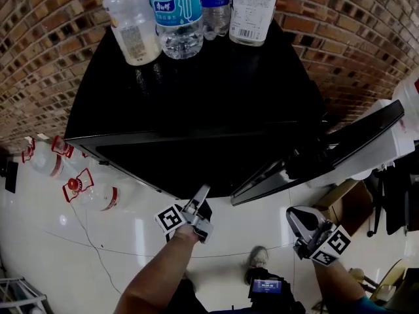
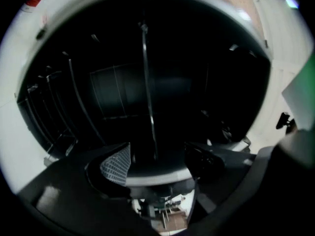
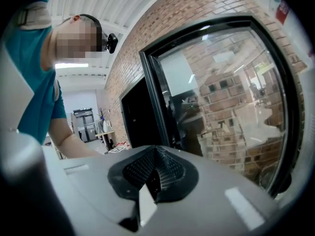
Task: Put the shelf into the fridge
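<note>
Your left gripper (image 2: pixel 156 157) points into the dark mouth of the fridge (image 1: pixel 196 103), its jaws spread wide with nothing between the pads. Deep in that cavity a thin bright line crosses the middle. It looks like the shelf (image 2: pixel 145 82) seen edge-on, already inside and apart from your jaws, though the interior is too dark to say whether it sits fully home. Your right gripper (image 3: pixel 150 175) hangs clear beside the open door (image 1: pixel 327 150), jaws pressed together on nothing. So the main placing appears done. What is left, by my reading, is to check that the shelf is seated, draw the left gripper out, and perhaps swing the door to.
</note>
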`<state>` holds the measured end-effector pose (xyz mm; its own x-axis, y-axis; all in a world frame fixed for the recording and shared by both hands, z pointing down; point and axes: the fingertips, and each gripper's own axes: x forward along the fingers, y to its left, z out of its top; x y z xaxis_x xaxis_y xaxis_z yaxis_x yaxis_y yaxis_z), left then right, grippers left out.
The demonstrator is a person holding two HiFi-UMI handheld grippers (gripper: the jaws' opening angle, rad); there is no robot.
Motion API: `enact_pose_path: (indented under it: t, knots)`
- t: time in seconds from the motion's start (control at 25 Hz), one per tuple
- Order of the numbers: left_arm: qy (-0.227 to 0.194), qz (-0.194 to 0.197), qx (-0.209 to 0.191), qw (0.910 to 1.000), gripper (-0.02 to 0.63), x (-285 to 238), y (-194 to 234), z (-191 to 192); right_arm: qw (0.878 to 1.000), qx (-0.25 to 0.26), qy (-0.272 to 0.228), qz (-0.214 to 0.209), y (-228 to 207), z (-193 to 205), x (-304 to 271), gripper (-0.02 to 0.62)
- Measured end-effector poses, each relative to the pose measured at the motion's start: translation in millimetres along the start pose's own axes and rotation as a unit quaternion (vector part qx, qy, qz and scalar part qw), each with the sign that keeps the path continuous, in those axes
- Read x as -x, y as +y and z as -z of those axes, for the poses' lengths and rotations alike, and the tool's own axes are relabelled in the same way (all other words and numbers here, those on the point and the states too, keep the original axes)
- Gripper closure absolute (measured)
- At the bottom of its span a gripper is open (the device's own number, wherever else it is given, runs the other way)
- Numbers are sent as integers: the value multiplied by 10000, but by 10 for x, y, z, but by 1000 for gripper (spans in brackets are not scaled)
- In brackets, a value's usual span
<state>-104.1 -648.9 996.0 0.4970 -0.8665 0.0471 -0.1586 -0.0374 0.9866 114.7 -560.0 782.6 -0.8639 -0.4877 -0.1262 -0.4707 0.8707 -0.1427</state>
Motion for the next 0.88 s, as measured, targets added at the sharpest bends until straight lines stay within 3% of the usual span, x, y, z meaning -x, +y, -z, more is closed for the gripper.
enact_pose_path:
  t: [0.08,0.12,0.2,0.24,0.28,0.4,0.48,0.64,0.76,0.88]
  knots:
    - [276,169,-212,9993,306,392,-275,233,10000,56,-57,-40,131,-289,-19,594]
    - [350,626,-610,9956,338,563,-578,295,10000,70,-6,-37,187,-409,-17,594]
    - [390,1759,-1561,9712,397,883,-1337,327,9999,75,74,-38,318,-685,-35,594]
    - [357,2075,-1848,9599,436,1061,-1667,315,9999,85,113,-38,390,-832,-52,594]
    - [297,2185,-1991,9548,472,1254,-1933,290,9998,109,175,-31,463,-966,-68,594]
    - [80,1927,-2091,9587,554,1849,-2420,108,9996,144,249,-24,734,-1383,-157,594]
    - [-24,1827,-2344,9548,578,2213,-2783,-70,9997,151,209,-23,955,-1662,-239,594]
    - [-105,1851,-3166,9303,578,2865,-3692,-315,9998,123,161,20,1470,-2117,-340,594]
    - [-33,1877,-3533,9165,578,3302,-4243,-395,9997,105,149,150,1876,-2404,-375,594]
    - [112,1807,-4038,8968,578,3677,-4693,-481,9993,75,139,329,2240,-2699,-422,594]
